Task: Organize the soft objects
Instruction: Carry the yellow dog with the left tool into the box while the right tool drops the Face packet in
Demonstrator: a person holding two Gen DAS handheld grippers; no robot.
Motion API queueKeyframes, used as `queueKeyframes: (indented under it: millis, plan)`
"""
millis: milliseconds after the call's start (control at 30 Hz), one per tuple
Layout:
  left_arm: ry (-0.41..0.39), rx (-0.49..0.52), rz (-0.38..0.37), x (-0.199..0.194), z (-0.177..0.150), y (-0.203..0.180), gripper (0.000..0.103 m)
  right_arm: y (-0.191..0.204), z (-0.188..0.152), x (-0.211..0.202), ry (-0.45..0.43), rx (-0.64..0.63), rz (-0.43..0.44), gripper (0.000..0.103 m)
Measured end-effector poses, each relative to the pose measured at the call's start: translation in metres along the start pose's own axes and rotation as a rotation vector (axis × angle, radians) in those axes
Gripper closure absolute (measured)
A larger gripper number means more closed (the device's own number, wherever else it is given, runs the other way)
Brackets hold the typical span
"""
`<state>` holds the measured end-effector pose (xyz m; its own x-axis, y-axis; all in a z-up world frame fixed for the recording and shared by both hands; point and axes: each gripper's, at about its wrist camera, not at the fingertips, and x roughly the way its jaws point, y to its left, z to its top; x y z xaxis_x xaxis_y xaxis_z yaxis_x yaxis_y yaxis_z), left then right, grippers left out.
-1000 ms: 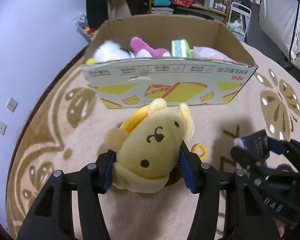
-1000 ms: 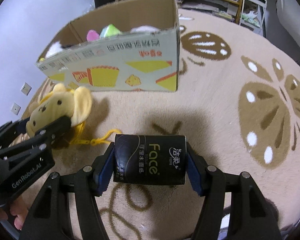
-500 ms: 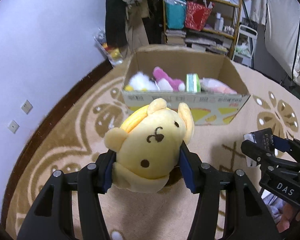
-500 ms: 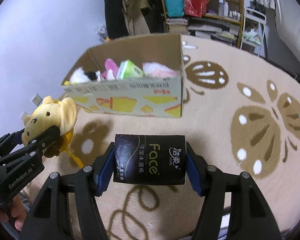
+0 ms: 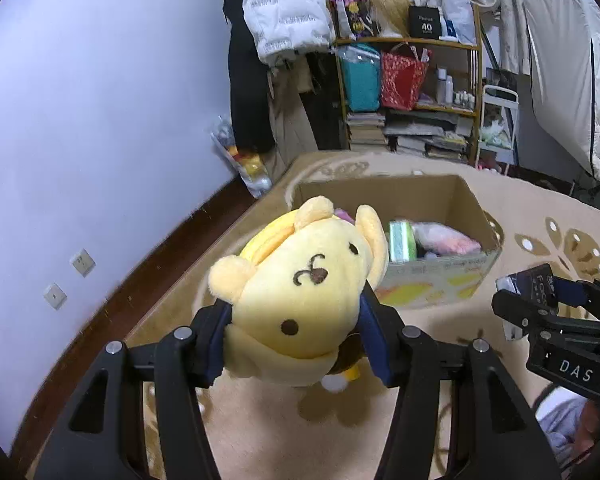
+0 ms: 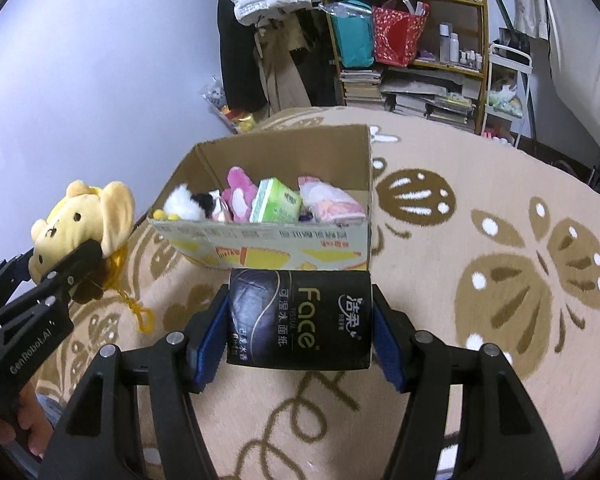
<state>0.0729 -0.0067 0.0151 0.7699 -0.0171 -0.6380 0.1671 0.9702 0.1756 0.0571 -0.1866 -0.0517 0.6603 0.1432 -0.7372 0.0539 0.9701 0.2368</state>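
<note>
The left gripper (image 5: 296,332) has its fingers (image 5: 374,336) clamped on a yellow plush (image 5: 300,288), held above the rug (image 5: 540,208). The right gripper (image 6: 298,328) pinches a black tissue pack (image 6: 300,318) between half-spread fingers (image 6: 386,344). Beyond both sits the box (image 6: 268,240), holding other soft things.

Two grippers: the left gripper (image 5: 294,334) has one yellow plush dog (image 5: 300,284) between its fingers, the right gripper (image 6: 300,330) one black tissue pack (image 6: 300,320). Beyond the fingertips, one cardboard box (image 6: 260,240) contains one white plush (image 6: 182,204), one pink plush (image 6: 238,194), one green tissue pack (image 6: 276,202), one pink pack (image 6: 332,204).
</note>
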Motion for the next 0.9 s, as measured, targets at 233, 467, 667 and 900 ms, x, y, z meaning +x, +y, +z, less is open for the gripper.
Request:
queueKeyframes:
  millis: [233,467,667,900]
  plan:
    - [-0.076,0.005,-0.011,0.001,0.025,0.005,0.047,0.012,0.014,-0.003,-0.064,-0.032,0.004,0.035]
    - [-0.121,-0.005,-0.012,0.004,0.049,0.008,0.047,0.018,0.04,-0.003,-0.104,-0.059,-0.001,0.035]
    - [-0.137,0.001,-0.005,0.017,0.067,0.013,0.047,0.022,0.064,0.004,-0.122,-0.09,-0.008,0.035]
    - [-0.153,0.019,0.004,0.038,0.085,0.015,0.047,0.024,0.088,0.02,-0.133,-0.11,-0.007,0.035]
